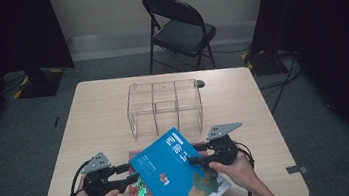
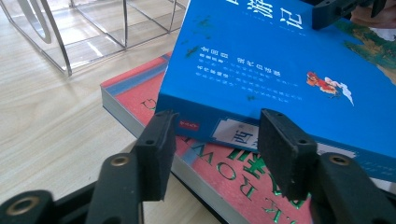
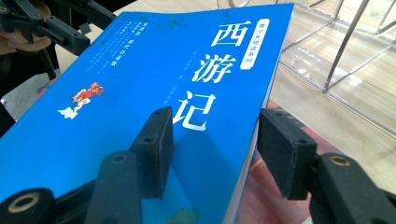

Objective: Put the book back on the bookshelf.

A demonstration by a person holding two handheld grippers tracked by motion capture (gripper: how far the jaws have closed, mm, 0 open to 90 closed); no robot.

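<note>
Blue and glossy, the book [image 1: 182,176] is lying askew on top of a red book [image 1: 141,195], tilted so that its far corner is pointing toward the clear acrylic organizer [image 1: 164,107]. In the left gripper view the blue book's spine edge [image 2: 224,126] is sitting just beyond the two spread jaws, lifted a little above the red book's cover [image 2: 233,177]. The left gripper [image 1: 128,177] is standing open just beside the blue book's left edge, its jaws wide apart and not pressing on anything. The right gripper [image 1: 195,154] is also gaping open at the blue book's right edge; in the right gripper view one jaw is hovering over the blue cover [image 3: 140,93] and the other is hanging past the page edge, with the edge between them, and whether either pad is touching the book cannot be told. The red book is resting flat on the wooden table [image 1: 94,118], nearer the person than the organizer. Beyond the organizer, behind the table, a black folding chair [image 1: 179,27] is standing.
</note>
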